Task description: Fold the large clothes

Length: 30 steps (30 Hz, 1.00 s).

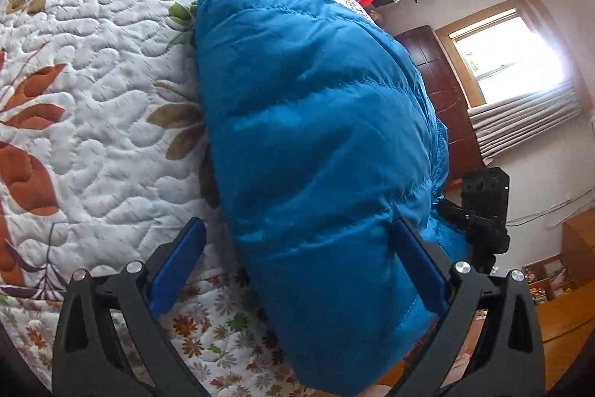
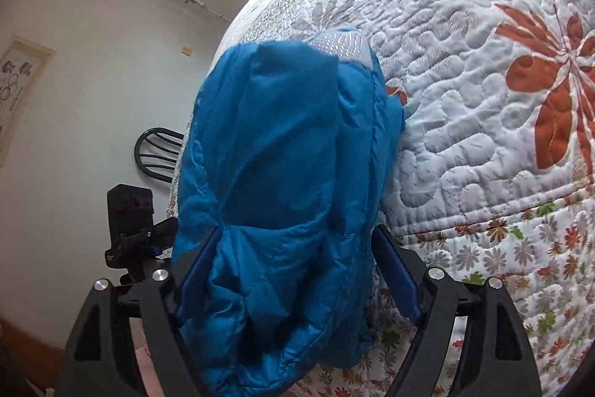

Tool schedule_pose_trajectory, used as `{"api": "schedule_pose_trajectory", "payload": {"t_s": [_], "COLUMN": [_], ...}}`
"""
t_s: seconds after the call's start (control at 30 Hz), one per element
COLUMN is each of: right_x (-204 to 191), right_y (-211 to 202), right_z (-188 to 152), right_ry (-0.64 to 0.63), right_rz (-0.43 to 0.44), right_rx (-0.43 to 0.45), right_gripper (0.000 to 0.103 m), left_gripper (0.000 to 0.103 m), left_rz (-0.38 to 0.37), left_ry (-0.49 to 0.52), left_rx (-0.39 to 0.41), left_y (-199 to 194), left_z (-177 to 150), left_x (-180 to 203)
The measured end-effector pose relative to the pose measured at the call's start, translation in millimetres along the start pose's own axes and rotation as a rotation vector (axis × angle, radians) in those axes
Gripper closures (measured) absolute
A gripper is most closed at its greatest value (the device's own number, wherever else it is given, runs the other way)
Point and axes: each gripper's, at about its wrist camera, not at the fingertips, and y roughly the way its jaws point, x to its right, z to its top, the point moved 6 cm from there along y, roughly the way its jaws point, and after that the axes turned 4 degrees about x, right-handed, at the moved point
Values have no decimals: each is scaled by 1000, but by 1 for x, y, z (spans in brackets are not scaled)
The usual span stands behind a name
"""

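With the puffy blue quilted jacket (image 1: 316, 136) lying folded on the floral quilted bedspread (image 1: 93, 99), I have my left tongs (image 1: 297, 266) and right tongs (image 2: 293, 270) both spread, gripping nothing, so next I'd pinch an edge for another fold.

blue puffer jacket (image 1: 316, 136) | folded, bulky | lying at quilted bed's edge

We hold our left gripper (image 1: 297, 266) and right gripper (image 2: 293, 270) tilted downward over the blue jacket (image 1: 316, 121), jaws spread wide (pads gripping nothing).
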Motion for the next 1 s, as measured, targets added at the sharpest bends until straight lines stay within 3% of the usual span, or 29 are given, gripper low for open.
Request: {"api": "schedule_pose_trajectory", "payload": {"t_s": [0.1,0.27,0.43,0.5,0.6,0.67,0.8,1.0], "right_x": [2,1,-16,-24,-39,-54,-69,-67], "right_y": [13,29,30,25,20,20,15,28], "right_z": [-4,-6,-12,-15,-16,-12,-18,-7], "right_ry": [8,-17,-98,-132,-185,-227,-307,-389], "right_rz": [26,43,99,117,118,110,106,123], "right_rx": [-21,-13,38,57,80,92,102,78], "right_gripper": [18,18,40,49,54,55,56,56], "left_gripper": [4,2,6,9,18,23,23,23], "left_rz": [-46,-57,-69,-110,-148,-133,-142,-100], "left_ry": [8,38,110,115,110,127,122,122], "left_rx": [-34,-27,19,41,75,102,161,275], "left_y": [16,32,39,36,28,22,6,-34], "left_z": [-1,-1,-10,-11,-7,-6,2,32], "left_x": [7,17,41,50,57,62,66,58]}}
